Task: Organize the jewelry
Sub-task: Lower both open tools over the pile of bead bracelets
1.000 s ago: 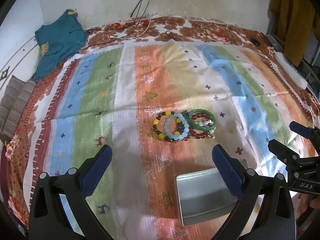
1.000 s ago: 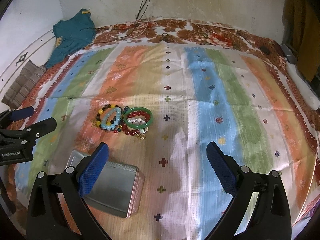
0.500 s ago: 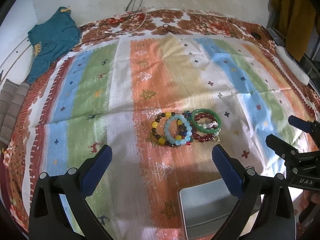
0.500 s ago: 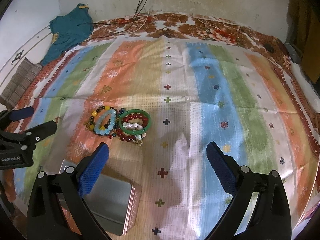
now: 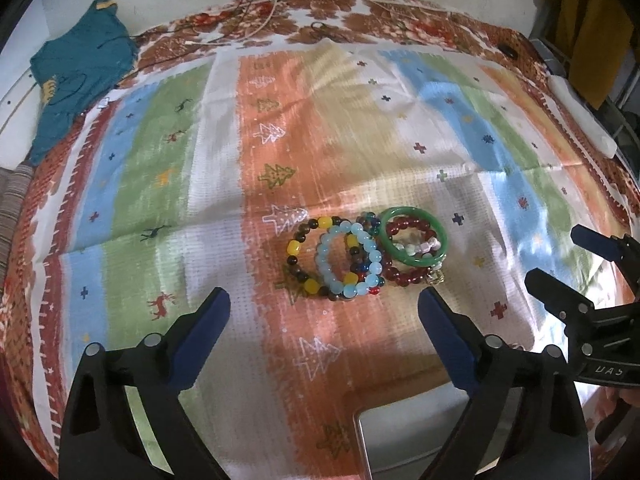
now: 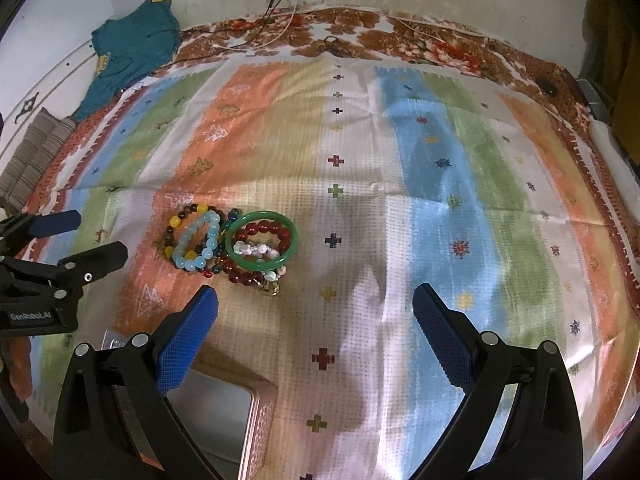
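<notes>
On the striped cloth point(image 5: 168, 152), a cluster of bracelets lies just ahead of both grippers: a green bangle point(image 5: 413, 236) overlapping a dark red bead bracelet point(image 5: 404, 276), a pale blue bead bracelet point(image 5: 349, 258) and a brown-and-yellow bead bracelet point(image 5: 300, 252), all touching or overlapping. A metal tin point(image 6: 224, 420), open side up as far as can be judged, sits near the cameras, below the cluster.

The left gripper point(image 5: 324, 308) is spread wide and holds nothing. The right gripper point(image 6: 316, 304) is likewise fully spread and empty.

Procedure for the pick, as judged from this layout:
1. Select the topmost item, apparently the green bangle.
2. Straddle one side of its rim with the fingers, then close.
3. Lift vertically to avoid dragging the beads beneath.
4. Transfer to the tin.

Caution: the rigid bangle may slip; the tangled strands may follow.
</notes>
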Demonstrator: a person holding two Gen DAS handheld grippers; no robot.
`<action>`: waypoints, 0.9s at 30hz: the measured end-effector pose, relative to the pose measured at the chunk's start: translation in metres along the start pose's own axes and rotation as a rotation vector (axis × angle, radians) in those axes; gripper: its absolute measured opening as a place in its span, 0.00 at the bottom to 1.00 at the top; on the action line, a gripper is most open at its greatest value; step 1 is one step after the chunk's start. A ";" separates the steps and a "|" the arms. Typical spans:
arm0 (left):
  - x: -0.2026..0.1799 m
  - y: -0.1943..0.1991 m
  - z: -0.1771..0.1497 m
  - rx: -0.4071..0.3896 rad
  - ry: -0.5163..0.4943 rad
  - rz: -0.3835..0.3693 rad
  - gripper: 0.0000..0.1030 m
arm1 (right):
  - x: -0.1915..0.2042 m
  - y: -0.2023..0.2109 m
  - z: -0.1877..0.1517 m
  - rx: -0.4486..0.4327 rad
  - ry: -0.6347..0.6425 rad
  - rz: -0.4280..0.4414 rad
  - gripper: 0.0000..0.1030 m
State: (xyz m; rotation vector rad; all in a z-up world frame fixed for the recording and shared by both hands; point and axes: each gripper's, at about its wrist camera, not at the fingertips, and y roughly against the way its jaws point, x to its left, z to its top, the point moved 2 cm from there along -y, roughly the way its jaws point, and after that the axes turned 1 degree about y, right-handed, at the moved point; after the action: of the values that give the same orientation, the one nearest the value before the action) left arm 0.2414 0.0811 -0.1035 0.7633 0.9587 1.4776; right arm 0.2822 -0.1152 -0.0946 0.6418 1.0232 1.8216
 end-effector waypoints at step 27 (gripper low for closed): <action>0.006 -0.063 0.020 0.115 -0.006 -0.006 0.67 | 0.003 -0.066 0.030 0.082 -0.017 -0.014 0.96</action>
State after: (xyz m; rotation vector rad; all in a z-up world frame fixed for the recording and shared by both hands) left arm 0.2864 0.0906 -0.1506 0.8470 1.0479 1.4235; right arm 0.3351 -0.0861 -0.1353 0.6970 1.0925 1.7666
